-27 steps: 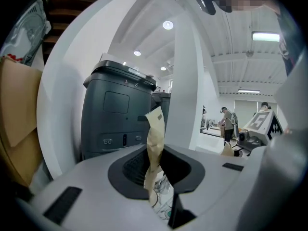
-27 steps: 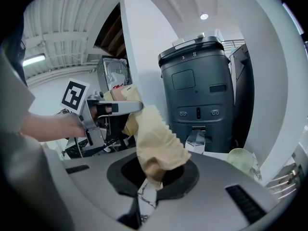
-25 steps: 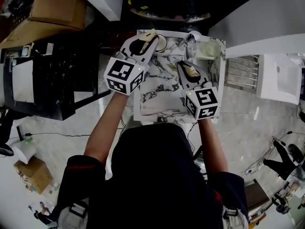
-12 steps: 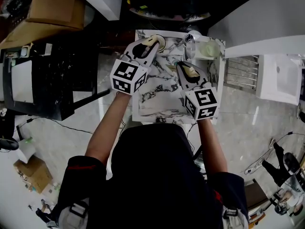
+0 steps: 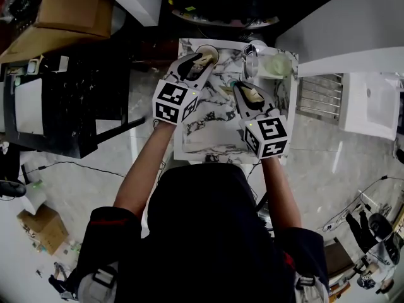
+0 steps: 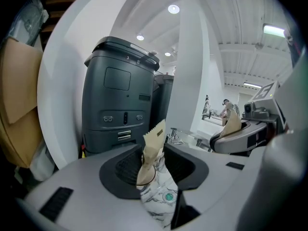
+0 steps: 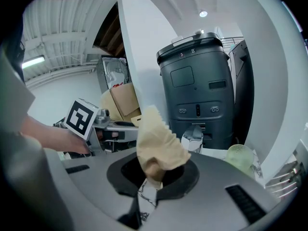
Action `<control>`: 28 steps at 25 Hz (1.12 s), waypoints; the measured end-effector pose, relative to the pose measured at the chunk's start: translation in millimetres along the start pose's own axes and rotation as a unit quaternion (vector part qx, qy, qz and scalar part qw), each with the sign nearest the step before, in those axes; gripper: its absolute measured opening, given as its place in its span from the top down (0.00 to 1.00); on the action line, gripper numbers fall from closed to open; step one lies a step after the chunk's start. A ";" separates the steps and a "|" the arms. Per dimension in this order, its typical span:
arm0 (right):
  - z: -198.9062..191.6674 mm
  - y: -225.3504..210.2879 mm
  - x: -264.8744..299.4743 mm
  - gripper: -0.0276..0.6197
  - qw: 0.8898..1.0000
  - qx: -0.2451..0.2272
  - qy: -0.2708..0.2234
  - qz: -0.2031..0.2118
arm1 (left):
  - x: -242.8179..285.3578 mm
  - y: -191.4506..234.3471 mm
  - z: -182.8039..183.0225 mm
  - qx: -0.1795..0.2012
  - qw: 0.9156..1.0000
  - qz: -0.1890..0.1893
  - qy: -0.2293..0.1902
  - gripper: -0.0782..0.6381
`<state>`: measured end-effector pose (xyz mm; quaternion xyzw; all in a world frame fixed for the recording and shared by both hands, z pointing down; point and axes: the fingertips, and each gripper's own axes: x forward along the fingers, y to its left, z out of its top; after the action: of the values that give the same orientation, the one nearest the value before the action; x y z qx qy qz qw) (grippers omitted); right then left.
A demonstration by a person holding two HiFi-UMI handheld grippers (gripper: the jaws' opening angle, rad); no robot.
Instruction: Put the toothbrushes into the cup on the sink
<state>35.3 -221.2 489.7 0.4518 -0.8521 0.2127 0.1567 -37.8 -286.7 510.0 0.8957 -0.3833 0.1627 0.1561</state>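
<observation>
Both bare forearms reach forward over the white, grey-veined marble bench (image 5: 202, 131). The left gripper (image 5: 201, 59) has its tan, tape-wrapped jaws pressed together on nothing, with a round cream, dark-rimmed dish (image 5: 213, 52) just beyond their tips. The right gripper (image 5: 240, 86) is likewise closed and empty. The pale green translucent cup (image 7: 239, 158) stands ahead, to the right of its jaws.

The grey bin's (image 7: 197, 95) lid shows an "8".

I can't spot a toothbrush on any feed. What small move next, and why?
Probably ease the left hand-held gripper back from the cup and scan the marble sink top: its jaws, and those of the right hand-held gripper, look shut on nothing, and no toothbrush shows.
</observation>
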 end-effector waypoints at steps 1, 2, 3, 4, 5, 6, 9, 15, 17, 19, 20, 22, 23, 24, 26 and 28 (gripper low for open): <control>-0.4 -0.4 -0.3 0.88 1.000 0.000 0.000 0.000 | 0.0 -0.8 -0.2 0.000 1.000 -0.001 -0.001 0.70; -0.5 -0.4 -0.6 0.88 1.000 0.000 0.000 -0.001 | -0.2 -1.3 -0.3 0.000 1.000 -0.001 -0.001 0.68; -0.4 -0.2 -0.9 0.88 1.000 0.000 0.000 -0.001 | -0.7 -1.7 -0.5 0.000 1.000 -0.001 0.000 0.67; -0.1 0.3 -1.4 0.88 1.000 0.001 -0.001 -0.001 | -1.3 -2.0 -0.6 0.001 1.000 0.000 0.000 0.66; 0.3 0.8 -2.0 0.88 1.000 0.001 -0.002 -0.001 | -2.1 -2.5 -0.7 0.000 1.000 0.001 -0.001 0.66; 0.5 1.2 -2.4 0.88 1.000 0.001 -0.002 0.000 | -3.0 -3.0 -0.8 0.000 1.000 0.001 -0.001 0.65; -0.2 2.6 -2.5 0.88 1.000 -0.001 -0.003 0.002 | -7.8 -4.2 -0.6 -0.001 1.000 0.004 -0.003 0.64; 2.8 8.5 -3.1 0.88 1.000 -0.006 -0.007 0.008 | -18.9 -6.8 1.0 0.000 1.000 0.008 -0.007 0.64; 3.7 11.2 -2.6 0.88 1.000 -0.008 -0.008 0.010 | -24.4 -8.4 -0.2 0.000 1.000 0.008 -0.007 0.64; 5.0 14.0 -2.7 0.88 1.000 -0.008 -0.009 0.012 | -30.5 -10.4 -2.9 -0.002 1.000 0.009 -0.005 0.64; 5.6 15.6 -2.7 0.88 1.000 -0.008 -0.010 0.013 | -33.7 -11.4 -4.7 -0.003 1.000 0.008 -0.004 0.64; 6.7 19.4 -2.5 0.88 1.000 -0.009 -0.011 0.013 | -40.3 -12.5 -8.4 -0.004 1.000 0.008 -0.001 0.64; 7.1 21.8 -2.3 0.88 1.000 -0.010 -0.012 0.014 | -44.0 -12.7 -9.9 -0.005 1.000 0.008 -0.001 0.64; 7.5 24.4 -2.3 0.88 1.000 -0.012 -0.012 0.014 | -47.7 -12.9 -11.3 -0.005 1.000 0.008 -0.001 0.64; 7.8 30.2 -2.7 0.88 1.000 -0.018 -0.013 0.015 | -55.4 -13.5 -13.2 -0.006 1.000 0.008 -0.002 0.64; 8.3 35.9 -3.5 0.88 0.999 -0.026 -0.012 0.016 | -63.2 -14.4 -14.6 -0.005 1.000 0.006 -0.004 0.64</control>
<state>6.6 -204.9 473.1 0.4369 -0.8661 0.1876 0.1544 -70.9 -231.1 494.8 0.8931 -0.3905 0.1580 0.1579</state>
